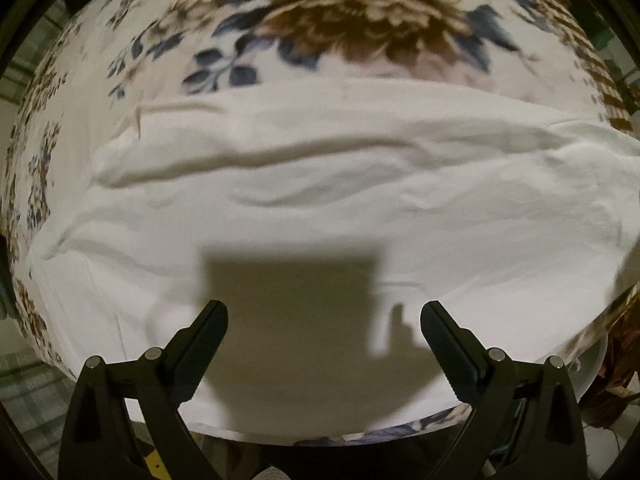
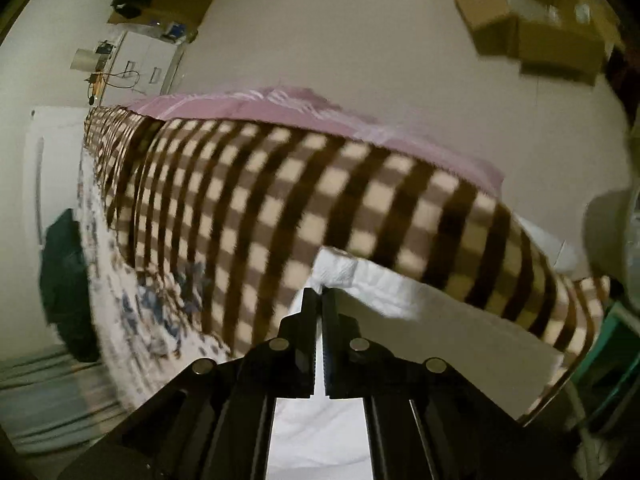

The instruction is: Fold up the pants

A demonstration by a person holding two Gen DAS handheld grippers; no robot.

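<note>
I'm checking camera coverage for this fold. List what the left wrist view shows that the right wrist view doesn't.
Left wrist only: the open left gripper hovering over the white pants, which lie spread and wrinkled on a floral sheet, with the gripper's shadow on them.

Right wrist only: the right gripper shut on a pants edge, a checked blanket, a pink cloth, cardboard boxes.

Both: the white pants and the floral sheet.

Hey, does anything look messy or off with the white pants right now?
The white fabric pants lie rumpled across the floral bedspread, with long wrinkles. The right claw is shut on a raised edge; the left claw hangs open above them.
</note>
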